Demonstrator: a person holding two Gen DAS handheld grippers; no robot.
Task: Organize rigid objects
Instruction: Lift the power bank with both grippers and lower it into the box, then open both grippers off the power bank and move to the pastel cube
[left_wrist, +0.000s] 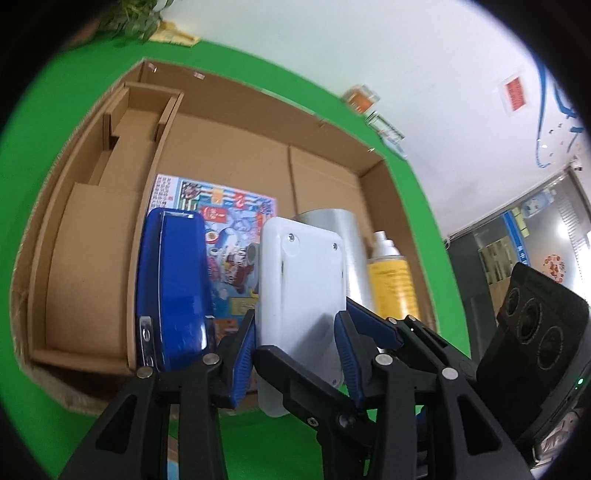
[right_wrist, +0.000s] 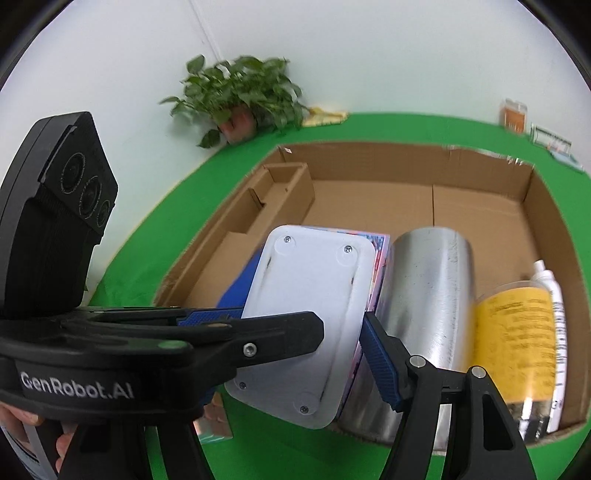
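A white flat device (left_wrist: 301, 295) with screws on its back stands on edge in my left gripper (left_wrist: 295, 343), whose blue pads clamp its sides over the front of the cardboard box (left_wrist: 229, 155). It also shows in the right wrist view (right_wrist: 310, 321). A blue case (left_wrist: 171, 288) stands to its left. A colourful booklet (left_wrist: 229, 229), a silver can (left_wrist: 347, 243) and a yellow spray bottle (left_wrist: 393, 280) lie in the box. My right gripper (right_wrist: 306, 336) straddles the white device; one blue pad (right_wrist: 380, 358) sits at its right edge.
The box has a narrow cardboard divider (left_wrist: 122, 158) along its left side. It rests on a green cloth (right_wrist: 177, 206). A potted plant (right_wrist: 240, 96) stands at the back wall. Small clear boxes (right_wrist: 513, 114) sit at the far right edge.
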